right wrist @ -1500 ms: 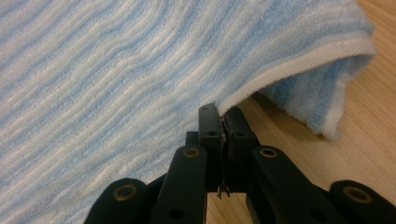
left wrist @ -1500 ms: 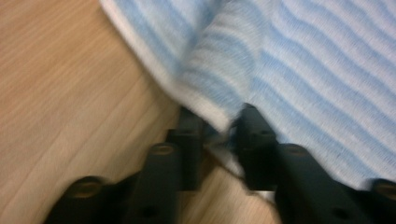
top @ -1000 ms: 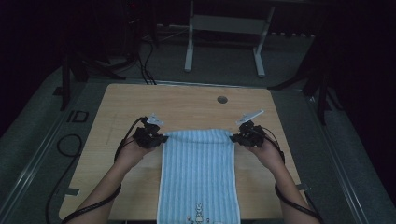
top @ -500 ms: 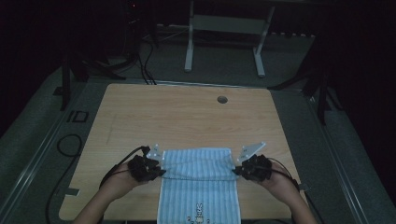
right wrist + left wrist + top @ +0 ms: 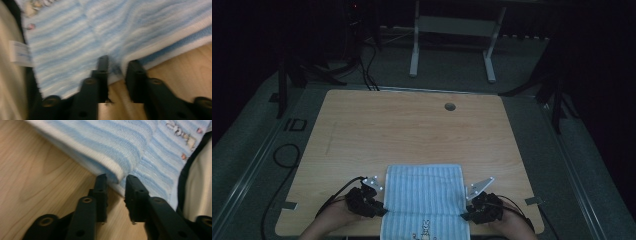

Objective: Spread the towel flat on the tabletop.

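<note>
High view: folded striped towel (image 5: 423, 197) on the bench (image 5: 412, 130), at its near edge.
Left hand-held gripper (image 5: 379, 212) and right hand-held gripper (image 5: 464, 216) flank it; both jaws have just been opening, fold edge loose between them.

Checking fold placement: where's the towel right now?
In the high view the towel lies folded at the table's near edge, centred, between the left gripper and right gripper, its lower part hanging over the edge.
</note>
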`<state>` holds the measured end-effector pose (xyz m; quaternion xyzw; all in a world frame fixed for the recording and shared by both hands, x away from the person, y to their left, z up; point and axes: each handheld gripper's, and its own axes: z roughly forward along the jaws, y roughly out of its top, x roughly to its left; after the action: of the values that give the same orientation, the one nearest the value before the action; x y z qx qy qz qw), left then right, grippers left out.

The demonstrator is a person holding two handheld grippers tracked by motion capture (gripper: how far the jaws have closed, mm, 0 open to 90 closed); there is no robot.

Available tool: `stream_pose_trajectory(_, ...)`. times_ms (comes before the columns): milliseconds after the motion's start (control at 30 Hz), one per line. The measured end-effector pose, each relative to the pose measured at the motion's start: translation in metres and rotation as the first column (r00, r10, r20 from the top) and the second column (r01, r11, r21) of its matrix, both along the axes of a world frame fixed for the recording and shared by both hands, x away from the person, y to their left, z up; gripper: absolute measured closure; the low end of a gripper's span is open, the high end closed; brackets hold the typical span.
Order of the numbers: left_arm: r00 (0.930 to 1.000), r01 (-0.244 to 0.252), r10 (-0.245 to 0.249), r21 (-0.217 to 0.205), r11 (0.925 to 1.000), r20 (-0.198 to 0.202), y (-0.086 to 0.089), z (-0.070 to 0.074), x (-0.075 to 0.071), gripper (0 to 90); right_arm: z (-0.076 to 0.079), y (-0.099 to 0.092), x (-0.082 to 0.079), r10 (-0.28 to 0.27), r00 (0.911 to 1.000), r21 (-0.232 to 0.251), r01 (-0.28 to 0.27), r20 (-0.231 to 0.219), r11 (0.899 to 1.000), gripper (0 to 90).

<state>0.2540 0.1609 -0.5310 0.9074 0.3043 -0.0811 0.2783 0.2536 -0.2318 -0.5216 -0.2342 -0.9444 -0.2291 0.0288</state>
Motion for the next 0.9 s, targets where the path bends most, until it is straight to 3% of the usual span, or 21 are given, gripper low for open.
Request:
stream_pose_trajectory(33,0.9998,-0.014,0.014,0.001,0.9999,0.016,0.004,0.004,0.001,63.0,0.004,-0.003,0.0,-0.009,1.0,-0.003,0.009,0.004,1.0,64.2)
stream_pose_trajectory(67,0.9992,-0.032,0.032,0.003,0.9995,0.024,0.007,0.008,0.004,62.3,0.011,-0.006,0.0,-0.013,0.9998,-0.005,0.013,0.017,1.0,58.9)
stream_pose_trajectory(167,0.996,-0.068,0.069,-0.011,0.9976,0.058,0.016,0.022,0.017,56.1,0.036,-0.019,0.008,-0.069,0.9952,0.037,0.067,0.069,0.997,54.6)
stream_pose_trajectory(233,0.9909,-0.099,0.098,0.003,0.9951,0.092,0.018,0.029,0.03,52.1,0.051,-0.026,0.022,-0.108,0.9869,0.039,0.104,0.12,0.994,51.5)
stream_pose_trajectory(300,0.9845,-0.135,0.136,-0.01,0.9908,0.111,0.019,0.033,0.051,50.3,0.057,-0.028,0.04,-0.145,0.9803,0.049,0.14,0.134,0.989,49.3)
stream_pose_trajectory(333,0.9829,-0.144,0.145,-0.019,0.9894,0.113,0.018,0.033,0.057,47.1,0.057,-0.027,0.052,-0.167,0.9758,0.056,0.161,0.14,0.985,44.1)
stream_pose_trajectory(433,0.9799,-0.16,0.163,-0.032,0.9865,0.115,0.014,0.032,0.08,46.1,0.052,-0.021,0.079,-0.202,0.972,0.076,0.194,0.12,0.978,43.2)
stream_pose_trajectory(467,0.9799,-0.16,0.163,-0.032,0.9865,0.115,0.014,0.032,0.08,45.9,0.052,-0.021,0.079,-0.202,0.972,0.076,0.194,0.12,0.978,43.2)
stream_pose_trajectory(533,0.9814,-0.156,0.158,-0.022,0.9874,0.109,0.004,0.026,0.098,45.8,0.04,-0.007,0.105,-0.221,0.9712,0.055,0.216,0.09,0.975,48.5)
stream_pose_trajectory(567,0.9817,-0.156,0.155,-0.006,0.9878,0.11,0.0,0.024,0.103,45.8,0.036,-0.003,0.11,-0.215,0.9736,0.05,0.212,0.077,0.976,51.3)
stream_pose_trajectory(700,0.9838,-0.132,0.124,0.055,0.9898,0.129,-0.016,0.012,0.117,45.9,0.017,0.014,0.13,-0.199,0.9757,-0.009,0.201,0.092,0.98,57.9)
stream_pose_trajectory(900,0.9846,-0.087,0.065,0.138,0.9866,0.162,-0.033,0.001,0.117,46.0,-0.003,0.024,0.141,-0.164,0.9816,-0.093,0.173,0.098,0.98,67.6)
